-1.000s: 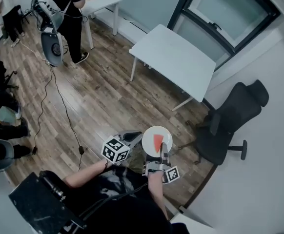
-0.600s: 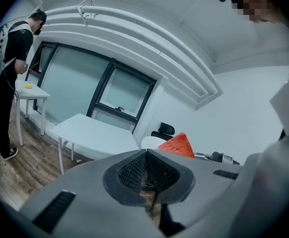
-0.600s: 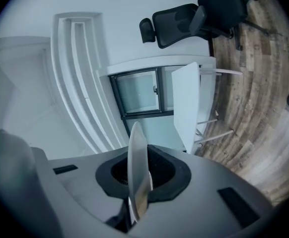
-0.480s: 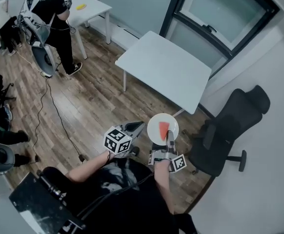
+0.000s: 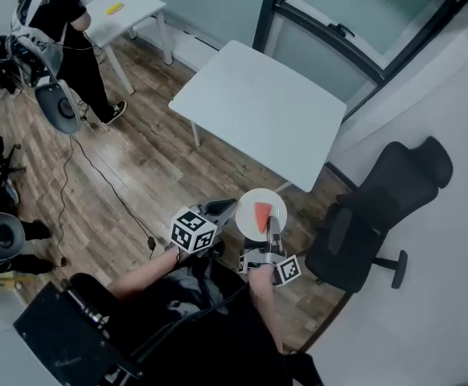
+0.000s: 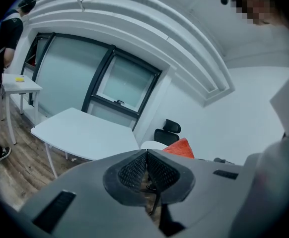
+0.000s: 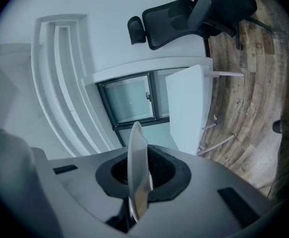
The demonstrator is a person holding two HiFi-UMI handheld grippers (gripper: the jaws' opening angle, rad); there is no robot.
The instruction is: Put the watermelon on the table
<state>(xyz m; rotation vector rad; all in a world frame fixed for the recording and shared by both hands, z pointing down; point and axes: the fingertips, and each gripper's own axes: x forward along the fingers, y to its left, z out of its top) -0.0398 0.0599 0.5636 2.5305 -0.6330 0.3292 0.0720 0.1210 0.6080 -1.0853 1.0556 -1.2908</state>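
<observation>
A red watermelon slice [image 5: 262, 214] lies on a small white plate [image 5: 250, 202]. My right gripper [image 5: 273, 228] is shut on the plate's near rim and holds it level in the air. In the right gripper view the plate [image 7: 136, 157] shows edge-on, clamped between the pads of the right gripper [image 7: 137, 183]. My left gripper [image 5: 227, 208] hovers just left of the plate, shut with nothing in it. In the left gripper view the left gripper [image 6: 147, 155] shows its pads closed together, with the watermelon slice [image 6: 180, 148] just beyond. The white table [image 5: 260, 109] stands ahead, its near corner close to the plate.
A black office chair [image 5: 372, 212] stands to the right, near the wall. A second small white table [image 5: 128, 8] stands far left, with a person [image 5: 51, 16] beside it. A cable [image 5: 97, 185] runs over the wood floor. Behind the table is a dark-framed window [image 5: 355, 18].
The whole view has moved toward the white table, which now lies closer to the plate. Both grippers have travelled along with the plate, keeping their grip and their places beside each other.
</observation>
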